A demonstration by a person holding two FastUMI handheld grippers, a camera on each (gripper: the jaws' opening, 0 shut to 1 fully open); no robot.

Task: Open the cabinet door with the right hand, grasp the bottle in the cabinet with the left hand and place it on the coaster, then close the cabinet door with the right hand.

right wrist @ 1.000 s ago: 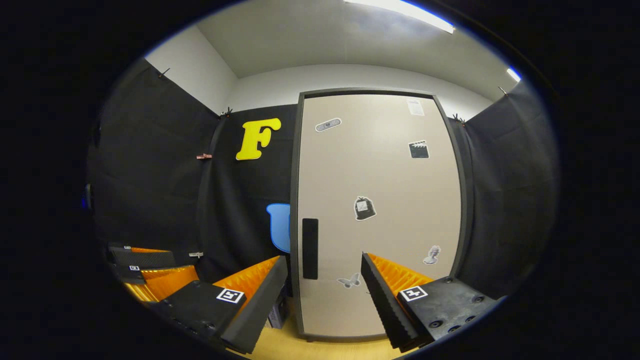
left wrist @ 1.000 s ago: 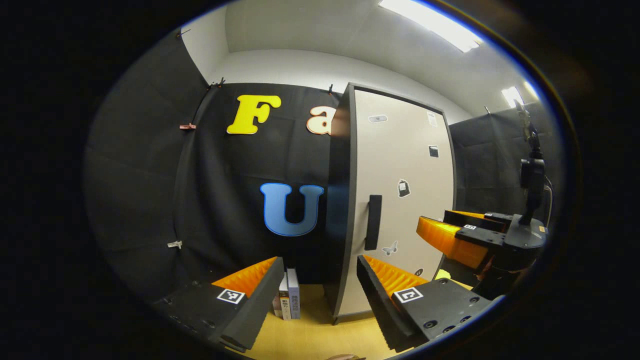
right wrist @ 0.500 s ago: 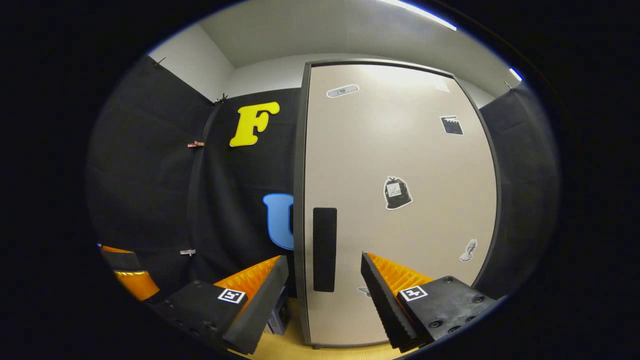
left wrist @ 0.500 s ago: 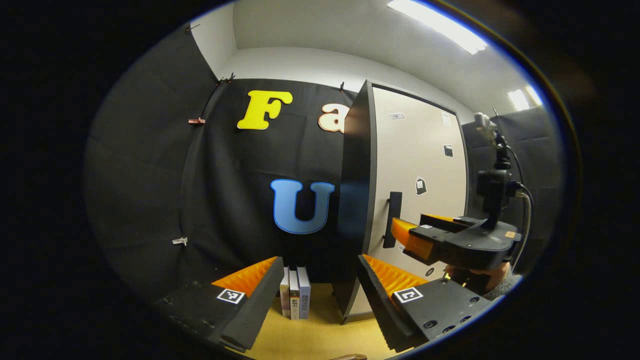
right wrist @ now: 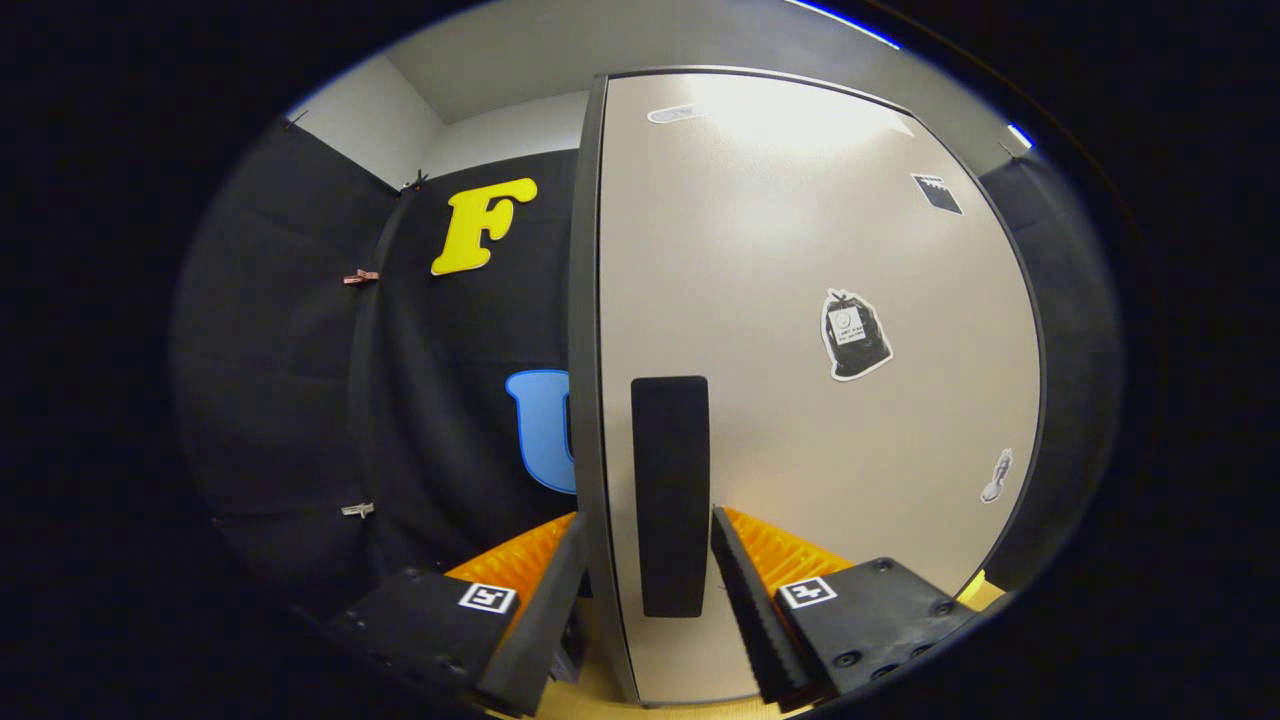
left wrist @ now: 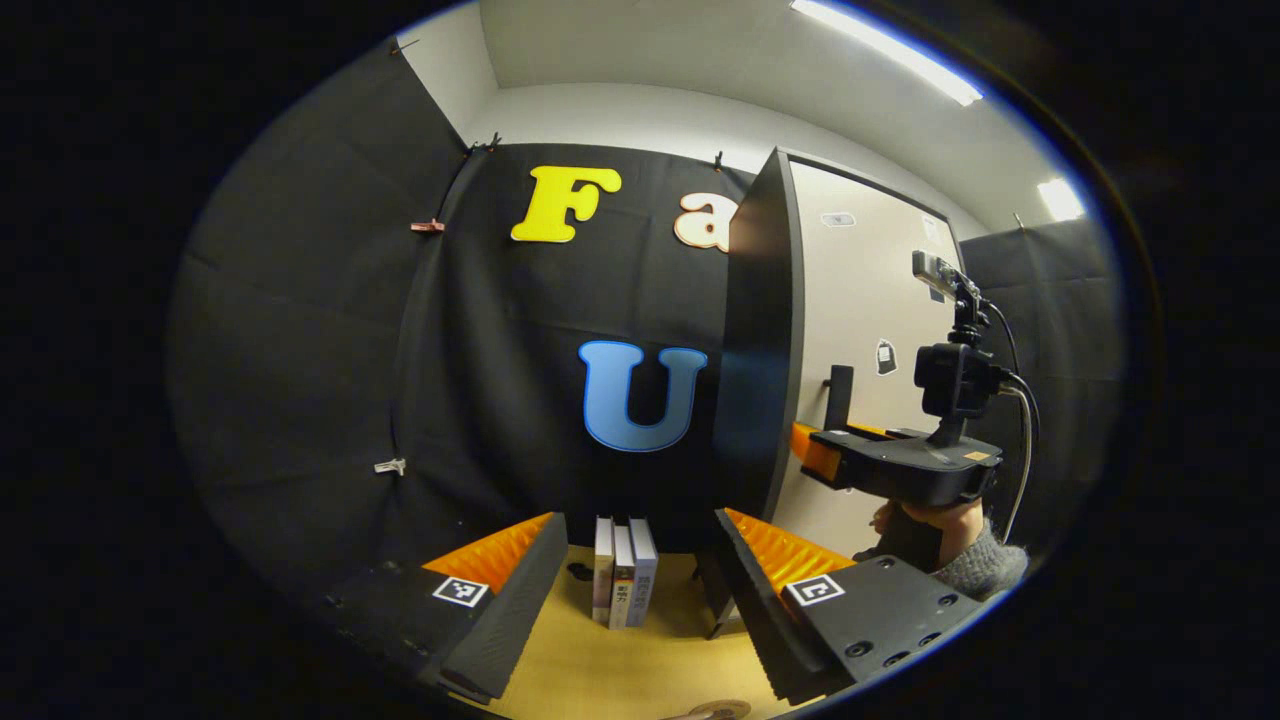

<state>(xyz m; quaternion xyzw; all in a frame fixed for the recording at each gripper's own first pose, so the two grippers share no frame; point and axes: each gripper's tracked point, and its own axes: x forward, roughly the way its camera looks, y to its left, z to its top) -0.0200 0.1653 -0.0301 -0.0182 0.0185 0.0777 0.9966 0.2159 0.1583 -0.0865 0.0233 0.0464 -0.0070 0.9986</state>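
The tall cabinet [right wrist: 800, 250] has a beige door with stickers, and the door is shut, hiding the inside. Its black vertical handle [right wrist: 670, 495] stands between the fingers of my right gripper [right wrist: 648, 516], which is open, one finger on each side and close to it. In the left gripper view the same right gripper [left wrist: 815, 452] sits at the handle [left wrist: 838, 395], held by a hand in a grey sleeve [left wrist: 975, 570]. My left gripper [left wrist: 638, 518] is open and empty, left of the cabinet's dark side [left wrist: 760, 330]. A small round disc [left wrist: 722, 709], perhaps the coaster, lies at the bottom edge.
Three upright books [left wrist: 622, 570] stand on the yellow wooden table [left wrist: 640, 660] by the cabinet's left foot. Black cloth walls close the booth at the back and sides. A cable [left wrist: 1025, 440] hangs from the right gripper's camera mount.
My right gripper has moved forward to the door, and the handle now stands between its fingers. The left gripper has swung, so the cabinet sits farther right and more of its side shows.
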